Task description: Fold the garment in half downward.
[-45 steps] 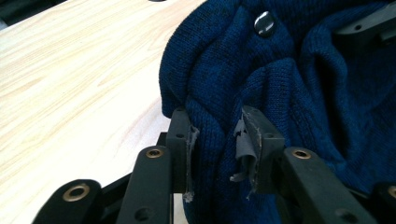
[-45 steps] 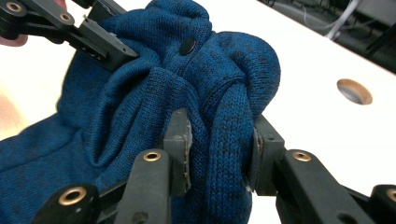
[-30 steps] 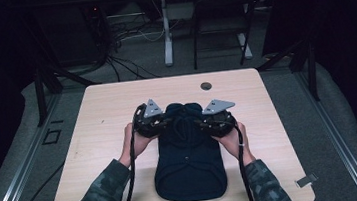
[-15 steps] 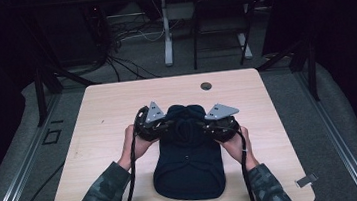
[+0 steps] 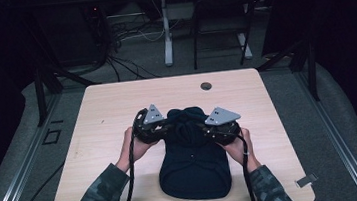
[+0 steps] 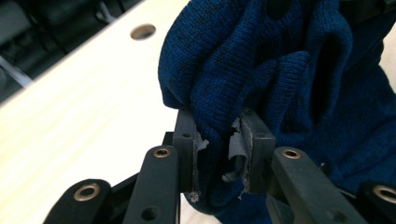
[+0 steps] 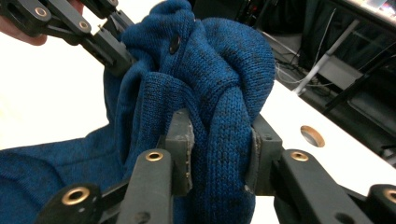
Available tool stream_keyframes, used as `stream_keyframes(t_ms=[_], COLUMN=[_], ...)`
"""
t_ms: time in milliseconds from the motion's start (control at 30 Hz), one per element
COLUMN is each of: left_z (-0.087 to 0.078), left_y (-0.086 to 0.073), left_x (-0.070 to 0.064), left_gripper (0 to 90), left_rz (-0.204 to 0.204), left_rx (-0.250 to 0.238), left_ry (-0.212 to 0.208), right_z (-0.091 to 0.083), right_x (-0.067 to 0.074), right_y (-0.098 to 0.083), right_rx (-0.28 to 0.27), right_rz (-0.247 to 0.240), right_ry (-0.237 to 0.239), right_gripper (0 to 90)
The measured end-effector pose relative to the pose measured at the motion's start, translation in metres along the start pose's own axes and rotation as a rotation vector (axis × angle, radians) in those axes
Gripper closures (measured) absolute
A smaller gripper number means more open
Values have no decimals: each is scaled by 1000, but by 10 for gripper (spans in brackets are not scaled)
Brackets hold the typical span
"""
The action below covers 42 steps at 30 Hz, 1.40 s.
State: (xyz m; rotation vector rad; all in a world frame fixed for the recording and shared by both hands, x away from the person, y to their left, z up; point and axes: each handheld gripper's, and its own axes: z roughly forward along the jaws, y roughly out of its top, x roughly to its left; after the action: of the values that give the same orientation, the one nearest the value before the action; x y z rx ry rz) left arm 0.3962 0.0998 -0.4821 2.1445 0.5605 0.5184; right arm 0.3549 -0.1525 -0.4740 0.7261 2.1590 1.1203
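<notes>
2 grippers are clamped on the bunched far end of a dark blue knitted garment [image 5: 193, 159], which lies at the middle of the wooden table [image 5: 97, 114]. The left gripper [image 6: 218, 140] is closed on a fold of knit. The right gripper [image 7: 219, 144] is closed around a thicker roll, with a dark button [image 7: 174, 45] visible above it.
</notes>
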Motion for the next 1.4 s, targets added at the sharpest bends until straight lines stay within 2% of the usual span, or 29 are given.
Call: stream_keyframes(t_ms=[33,67,100,133,167,233,300,400,600,633,667,733,800,867,1000,1033,1100,1133,1200,1333,1400], left_z=[-1,-2,-3,-4,-5,-5,-5,-5,-11,-11,-12,-13,-14,-15,-18,-18,-17,-18,-18,-17,-15], left_y=[0,0,0,1,1,2,3,4,1,0,-1,-5,-9,-13,-21,-23,-24,-24,-25,-29,-31], left_x=[-1,-4,-5,-7,-10,-14,-18,-21,-24,-25,-27,-30,-31,-30,-24,-22,-22,-21,-21,-15,-13], left_gripper=[729,731,735,735,736,738,737,736,728,728,728,729,729,727,711,706,688,681,658,462,391], left_rz=[17,29,36,52,74,104,137,160,167,172,191,209,196,166,35,17,20,17,-12,-90,-114], left_rx=[-2,-15,-17,-24,-27,-30,-19,-9,-6,-7,0,0,-5,-9,-29,-30,-2,-5,-7,-26,-21], left_ry=[14,27,35,51,67,86,103,121,129,136,154,180,183,165,56,37,20,18,-9,-83,-73], right_z=[0,-1,0,0,0,1,2,3,3,4,4,5,6,7,7,7,6,6,6,4,4], right_x=[-3,-4,-8,-8,-9,-12,-13,-12,-4,2,2,9,14,17,21,21,22,22,23,24,26], right_y=[0,-1,-3,-3,-3,-4,-5,-7,-11,-13,-13,-14,-16,-18,-21,-22,-21,-21,-21,-21,-22], right_rx=[13,17,37,37,41,78,105,117,92,78,78,73,64,58,50,44,40,32,25,11,1], right_rz=[26,37,93,93,113,146,148,136,90,70,70,38,24,26,18,17,12,11,10,-5,-11], right_ry=[35,47,80,80,84,99,98,88,57,21,21,0,-8,-3,-15,-15,-22,-25,-31,-42,-40], right_gripper=[645,637,586,586,566,534,536,591,655,660,660,662,661,661,662,662,665,666,668,670,671])
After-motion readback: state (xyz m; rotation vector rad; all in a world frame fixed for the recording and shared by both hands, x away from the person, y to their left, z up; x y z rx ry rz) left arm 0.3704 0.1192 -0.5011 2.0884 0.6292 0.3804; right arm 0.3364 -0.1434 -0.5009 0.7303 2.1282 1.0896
